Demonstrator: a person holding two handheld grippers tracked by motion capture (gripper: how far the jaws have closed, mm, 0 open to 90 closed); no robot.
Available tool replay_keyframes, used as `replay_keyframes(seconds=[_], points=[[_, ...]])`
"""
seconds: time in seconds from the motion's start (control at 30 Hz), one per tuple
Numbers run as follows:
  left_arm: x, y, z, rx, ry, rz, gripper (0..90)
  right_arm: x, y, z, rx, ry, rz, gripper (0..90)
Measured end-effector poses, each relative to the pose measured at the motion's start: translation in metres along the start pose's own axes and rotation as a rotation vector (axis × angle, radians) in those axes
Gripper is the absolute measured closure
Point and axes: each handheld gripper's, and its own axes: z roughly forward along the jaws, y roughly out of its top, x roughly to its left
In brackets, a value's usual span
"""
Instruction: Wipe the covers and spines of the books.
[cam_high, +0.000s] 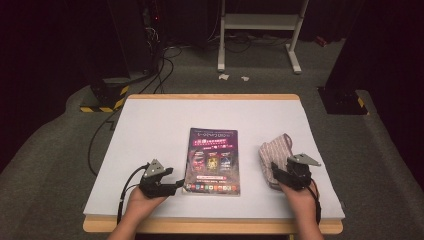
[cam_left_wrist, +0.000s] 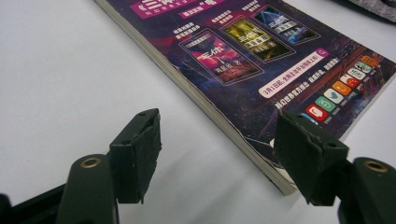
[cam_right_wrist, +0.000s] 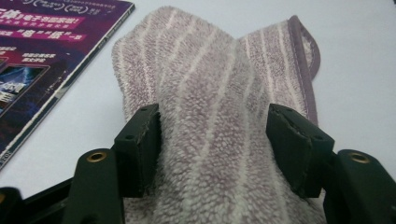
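A purple-covered book lies flat in the middle of the white table. My left gripper sits low by the book's near left corner, and the left gripper view has its jaws open astride that corner of the book. A folded, striped mauve towel lies to the right of the book. My right gripper is at the towel's near end, where the towel runs between its spread jaws. The pads are not pressing on it. The book's edge lies to the left.
The table's wooden front edge is close to both hands. Behind the table on the carpet stand a white metal frame, black equipment with trailing cables and a yellow-and-black striped base.
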Motion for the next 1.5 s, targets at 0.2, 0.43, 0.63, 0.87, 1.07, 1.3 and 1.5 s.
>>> replay_keyframes(seconds=[0.2, 0.43, 0.63, 0.87, 1.07, 1.3, 1.5], points=[[-0.001, 0.0, 0.001, 0.007, -0.003, 0.0, 32.3, 0.001, 0.006, -0.011, -0.047, -0.002, -0.002, 37.0], [-0.001, 0.0, 0.001, 0.007, -0.004, -0.003, 32.3, 0.008, 0.012, -0.022, -0.082, 0.015, -0.02, 35.7], [-0.003, 0.001, 0.001, 0.008, -0.009, -0.006, 32.2, 0.023, 0.015, -0.026, -0.091, 0.048, -0.057, 35.4], [-0.006, 0.001, 0.004, 0.016, -0.016, -0.008, 32.6, 0.056, 0.012, -0.021, -0.067, 0.137, -0.124, 36.8], [-0.012, 0.002, 0.01, 0.042, -0.024, -0.008, 33.0, 0.087, 0.006, -0.012, -0.045, 0.185, -0.165, 33.2], [-0.018, 0.002, 0.018, 0.07, -0.037, 0.003, 34.1, 0.115, -0.006, 0.003, 0.024, 0.252, -0.184, 33.8], [-0.019, 0.002, 0.02, 0.078, -0.041, 0.003, 34.7, 0.124, -0.013, 0.01, 0.071, 0.261, -0.198, 32.7]])
